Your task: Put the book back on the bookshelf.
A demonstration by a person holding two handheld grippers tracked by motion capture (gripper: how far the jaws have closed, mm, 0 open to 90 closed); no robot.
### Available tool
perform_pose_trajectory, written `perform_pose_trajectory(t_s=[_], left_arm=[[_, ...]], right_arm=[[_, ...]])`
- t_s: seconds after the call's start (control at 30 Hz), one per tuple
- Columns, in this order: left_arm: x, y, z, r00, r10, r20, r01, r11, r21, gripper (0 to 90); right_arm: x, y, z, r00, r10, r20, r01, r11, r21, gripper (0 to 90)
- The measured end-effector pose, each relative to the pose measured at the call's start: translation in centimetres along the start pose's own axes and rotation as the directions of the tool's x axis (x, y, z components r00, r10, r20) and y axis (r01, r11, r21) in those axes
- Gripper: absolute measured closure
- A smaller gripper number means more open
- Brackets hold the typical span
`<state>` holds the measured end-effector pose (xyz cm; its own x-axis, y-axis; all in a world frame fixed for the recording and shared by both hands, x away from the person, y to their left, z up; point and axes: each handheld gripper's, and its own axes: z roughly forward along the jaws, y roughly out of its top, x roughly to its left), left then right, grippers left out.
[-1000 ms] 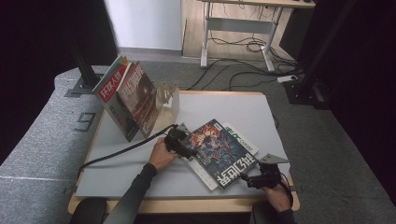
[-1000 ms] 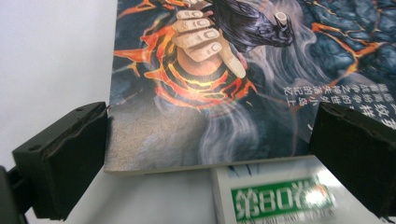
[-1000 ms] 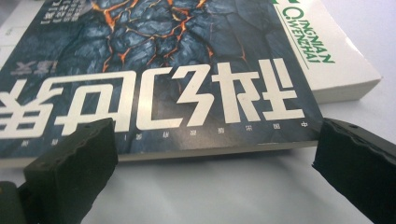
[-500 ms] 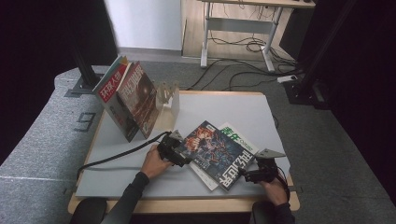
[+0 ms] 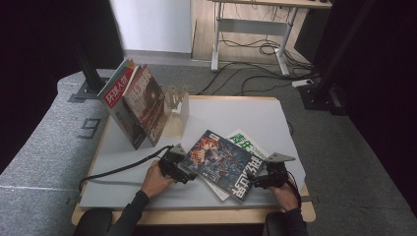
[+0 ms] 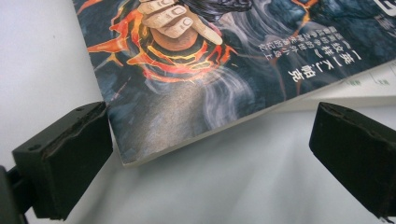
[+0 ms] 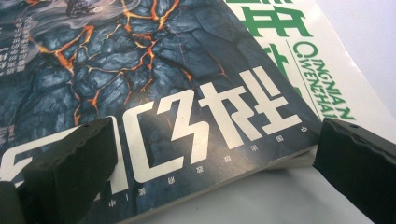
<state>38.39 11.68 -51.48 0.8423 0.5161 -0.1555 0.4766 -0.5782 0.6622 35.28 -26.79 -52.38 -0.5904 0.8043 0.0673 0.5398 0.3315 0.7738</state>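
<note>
1. So the thing both hands are working on is the dark book [image 5: 221,163] with the lava-crack cover, lying flat near the front edge of the surface [image 5: 246,115], turned at an angle

2. Right under the dark book there's a white magazine [image 5: 246,143] with green lettering, poking out along the book's far and right side. In the right gripper view you can see the green print next to the book's cover [image 7: 154,84]

3. The left gripper [image 5: 181,169] sits at the dark book's left corner. In the left gripper view its 2 fingers [image 6: 63,161] are spread wide apart, with that corner of the book [image 6: 196,79] between them and slightly lifted off the surface. Whether the left finger actually touches the edge, can't tell

4. The right gripper [image 5: 260,179] is at the dark book's near right corner. Its fingers [image 7: 70,172] are also spread apart, and the book's corner with the big white characters sits in the gap. Not clamped on anything

5. Back left of the dark book, well apart from it, 2 more magazines [image 5: 133,105] stand leaning in a clear rack [image 5: 176,101]

6. A black cable [image 5: 118,169] trails left from the left gripper across the surface
</note>
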Motion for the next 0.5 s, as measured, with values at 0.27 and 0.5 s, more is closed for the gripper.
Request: perform_pose_trajectory(t_s=[0.27, 0.5], left_arm=[[-0.9, -1.1, -0.9, 1.0000, 0.006, 0.001, -0.006, 0.9999, 0.015, 0.0], [-1.7, -2.4, -1.4, 0.9998, -0.001, 0.022, 0.001, 0.9999, 0.016, 0.0]], right_arm=[[-0.2, 0.9, 1.2, 0.9999, -0.006, -0.009, 0.006, 1.000, -0.002, 0.0], [-0.3, 1.9, 2.4, 0.9999, -0.009, -0.012, 0.009, 1.000, -0.005, 0.0]])
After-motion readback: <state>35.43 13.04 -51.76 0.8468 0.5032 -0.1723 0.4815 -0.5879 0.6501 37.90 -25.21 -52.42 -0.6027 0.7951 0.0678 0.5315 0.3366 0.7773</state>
